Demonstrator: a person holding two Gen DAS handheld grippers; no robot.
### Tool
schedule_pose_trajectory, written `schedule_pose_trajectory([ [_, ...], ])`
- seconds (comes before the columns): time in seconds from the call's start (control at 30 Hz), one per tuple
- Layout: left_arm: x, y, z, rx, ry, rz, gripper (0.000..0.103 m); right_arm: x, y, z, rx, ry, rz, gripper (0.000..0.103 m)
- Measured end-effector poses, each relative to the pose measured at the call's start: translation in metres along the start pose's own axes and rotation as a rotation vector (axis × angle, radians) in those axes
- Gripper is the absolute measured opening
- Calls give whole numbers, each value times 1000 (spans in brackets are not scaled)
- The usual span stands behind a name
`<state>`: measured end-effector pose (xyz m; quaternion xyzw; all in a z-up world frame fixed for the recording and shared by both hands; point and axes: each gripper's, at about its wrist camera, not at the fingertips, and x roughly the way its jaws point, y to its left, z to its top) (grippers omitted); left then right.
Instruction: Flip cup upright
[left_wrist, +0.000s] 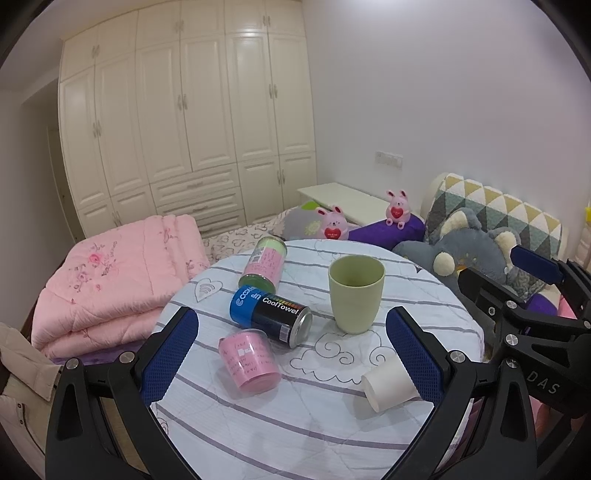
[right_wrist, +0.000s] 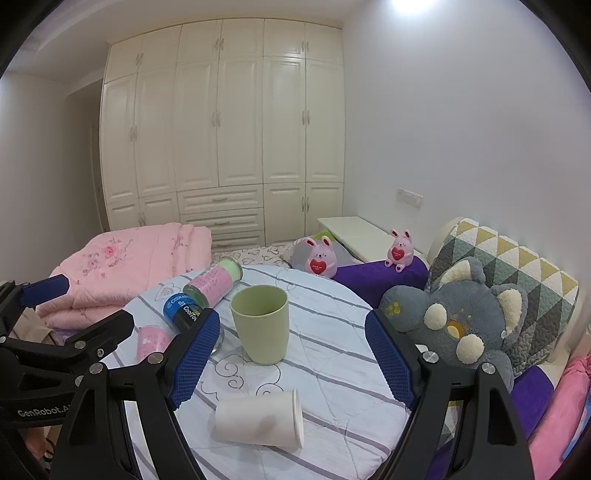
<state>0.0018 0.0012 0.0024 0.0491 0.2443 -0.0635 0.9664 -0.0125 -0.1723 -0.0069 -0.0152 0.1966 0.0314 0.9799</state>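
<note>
Both jaws spread wide, empty. Right gripper (right_wrist: 291, 365) lined up over tipped white cup (right_wrist: 258, 421) on bench (right_wrist: 332, 354), presumably for righting.

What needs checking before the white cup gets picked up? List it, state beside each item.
1. White cup lies on its side, needs flipping: ok, target confirmed.
2. Right gripper jaws open and empty: ok.
3. Left gripper jaws open and empty: ok.
4. Right gripper lined up with the white cup: ok, the cup lies between and just ahead of the jaws.
5. Room beside the white cup: ok, green cup stands upright farther back, apart from it.
6. Other things clear of the path: ok, the blue can and pink cup lie off to the left.
</note>
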Motion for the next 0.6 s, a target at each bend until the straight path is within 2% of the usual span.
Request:
schedule_pose_trajectory([
  [0.6,16,0,-1,-18,33,-6,103,23,-7,0,-2,58,-14,82],
])
